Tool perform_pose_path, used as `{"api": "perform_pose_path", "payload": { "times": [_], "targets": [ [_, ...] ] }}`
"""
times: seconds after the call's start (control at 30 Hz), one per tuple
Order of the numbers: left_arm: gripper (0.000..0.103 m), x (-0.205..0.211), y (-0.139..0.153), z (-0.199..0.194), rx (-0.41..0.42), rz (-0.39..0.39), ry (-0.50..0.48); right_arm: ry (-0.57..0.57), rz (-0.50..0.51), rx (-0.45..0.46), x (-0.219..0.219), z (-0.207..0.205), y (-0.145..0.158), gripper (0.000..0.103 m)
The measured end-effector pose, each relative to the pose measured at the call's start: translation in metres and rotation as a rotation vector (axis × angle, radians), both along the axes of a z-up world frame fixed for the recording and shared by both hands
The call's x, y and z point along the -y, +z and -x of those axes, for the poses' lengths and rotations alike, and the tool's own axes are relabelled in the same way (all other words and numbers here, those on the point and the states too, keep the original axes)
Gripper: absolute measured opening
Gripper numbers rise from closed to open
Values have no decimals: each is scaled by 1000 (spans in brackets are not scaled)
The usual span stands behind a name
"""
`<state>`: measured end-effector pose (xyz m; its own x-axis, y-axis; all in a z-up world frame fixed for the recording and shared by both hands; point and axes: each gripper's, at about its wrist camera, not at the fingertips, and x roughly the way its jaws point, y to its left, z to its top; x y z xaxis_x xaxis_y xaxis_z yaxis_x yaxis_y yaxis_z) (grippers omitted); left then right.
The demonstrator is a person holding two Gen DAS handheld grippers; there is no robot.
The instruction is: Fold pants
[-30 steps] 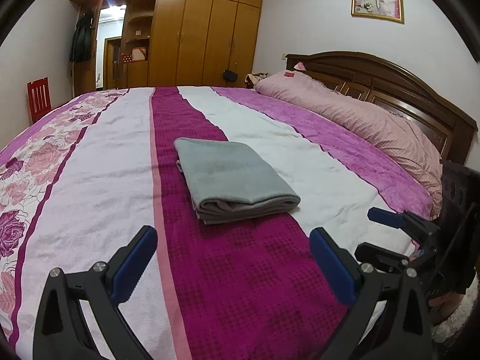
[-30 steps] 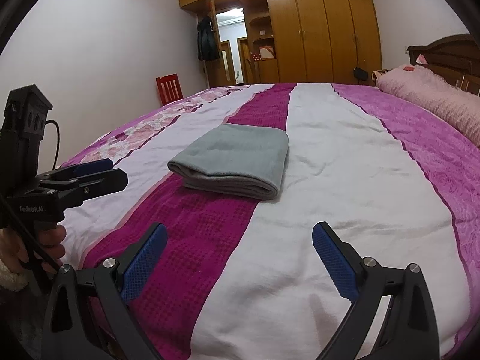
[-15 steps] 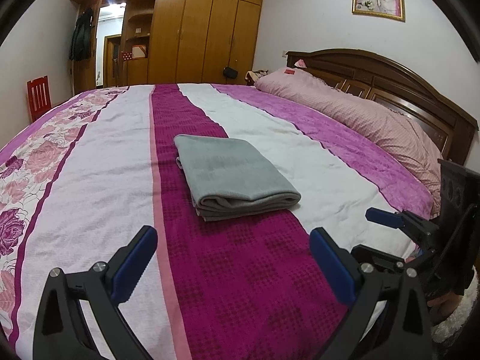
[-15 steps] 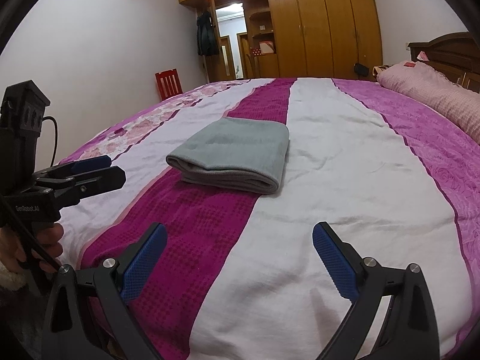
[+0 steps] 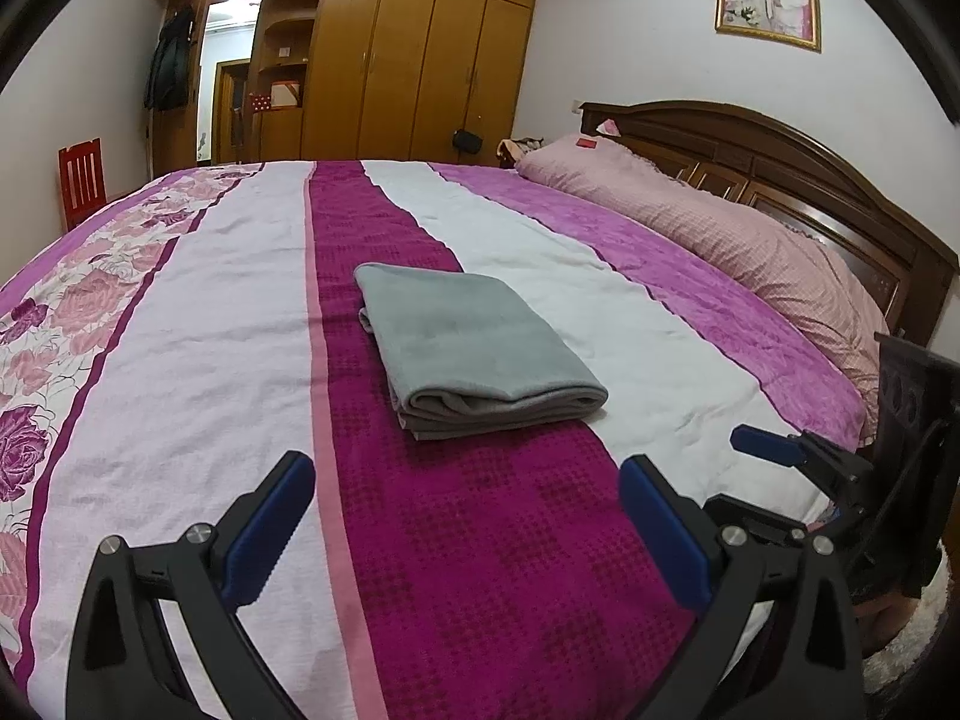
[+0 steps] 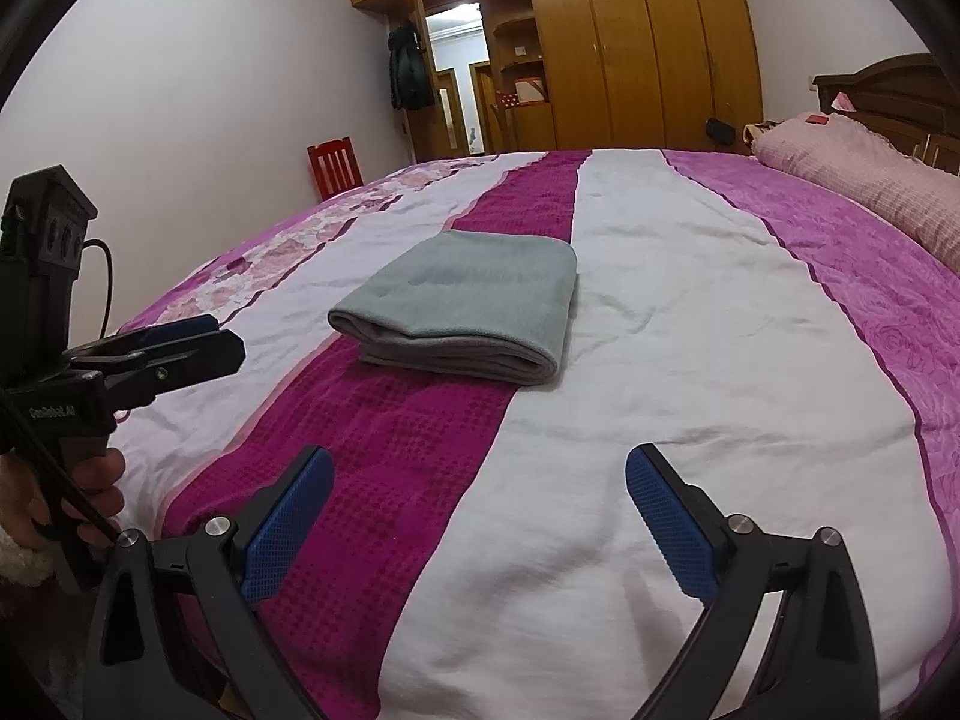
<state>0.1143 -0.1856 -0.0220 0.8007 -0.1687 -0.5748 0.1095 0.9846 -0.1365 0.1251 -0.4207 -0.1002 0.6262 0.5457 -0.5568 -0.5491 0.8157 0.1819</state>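
A: Left wrist view, status?

B: The left gripper (image 5: pixel 465 495) occupies the 6 o'clock edge, its blue-padded fingers (image 5: pixel 273 528) spread wide apart with nothing between them. The grey pants (image 5: pixel 474 351) lie folded into a compact rectangle at frame centre, resting flat on the bedspread (image 5: pixel 198 360), mostly on its dark magenta stripe. Folded edges face 6 o'clock. The right gripper (image 5: pixel 774 450) appears side-on at 4 o'clock, well apart from the pants. A pink pillow (image 5: pixel 720 222) runs along the headboard (image 5: pixel 780 156) at 2 o'clock.

A: Right wrist view?

B: The right gripper (image 6: pixel 480 495) sits at 6 o'clock, fingers spread wide, holding nothing. The pants (image 6: pixel 468 306) lie just above centre toward 12 o'clock, straddling the magenta and white stripes. The left gripper (image 6: pixel 174 339) enters at 9 o'clock, gripped by a hand (image 6: pixel 60 504) at 8 o'clock. A red chair (image 6: pixel 333 171) stands at 10 o'clock, the wardrobe (image 6: pixel 630 42) at 12 o'clock.
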Motion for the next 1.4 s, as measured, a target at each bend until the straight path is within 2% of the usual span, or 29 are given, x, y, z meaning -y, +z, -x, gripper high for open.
{"api": "perform_pose_path", "payload": {
  "times": [0.8,1.4],
  "targets": [
    [103,0,-3,1,-11,5,3,64,27,-25,-11,3,-4,100],
    [103,2,-5,0,-15,8,-7,59,8,40,-9,11,7,101]
  ]
}}
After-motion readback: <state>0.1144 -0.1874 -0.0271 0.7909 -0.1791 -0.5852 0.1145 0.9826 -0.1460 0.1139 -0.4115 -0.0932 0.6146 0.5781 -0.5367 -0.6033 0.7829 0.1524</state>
